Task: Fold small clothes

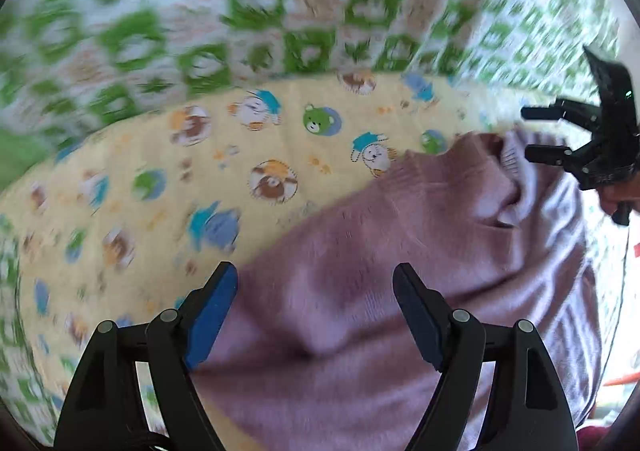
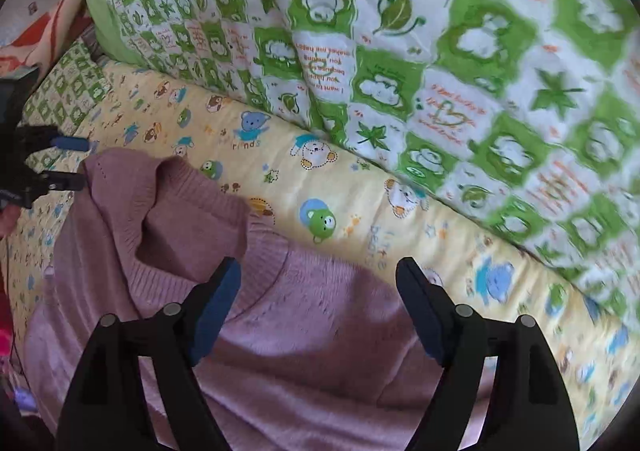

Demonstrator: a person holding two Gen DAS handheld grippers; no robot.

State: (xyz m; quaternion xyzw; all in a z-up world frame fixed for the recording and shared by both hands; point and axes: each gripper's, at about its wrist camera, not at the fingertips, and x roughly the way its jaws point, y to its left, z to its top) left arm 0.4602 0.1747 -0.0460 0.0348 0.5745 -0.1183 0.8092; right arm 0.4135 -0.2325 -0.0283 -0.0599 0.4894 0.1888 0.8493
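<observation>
A mauve knitted sweater (image 1: 360, 291) lies on a yellow sheet printed with cartoon animals (image 1: 200, 179). My left gripper (image 1: 316, 283) is open just above the sweater's left part, holding nothing. My right gripper (image 2: 320, 279) is open above the sweater (image 2: 300, 331) near its ribbed neckline (image 2: 168, 235), which is folded over and rumpled. The right gripper also shows in the left wrist view (image 1: 536, 135), open, at the sweater's far edge. The left gripper shows in the right wrist view (image 2: 76, 163), open, by the sweater's far corner.
A thick green-and-white patterned quilt (image 2: 440, 71) is bunched along the far side of the yellow sheet (image 2: 340, 191). A red and white cloth (image 2: 48, 31) lies at the upper left of the right wrist view.
</observation>
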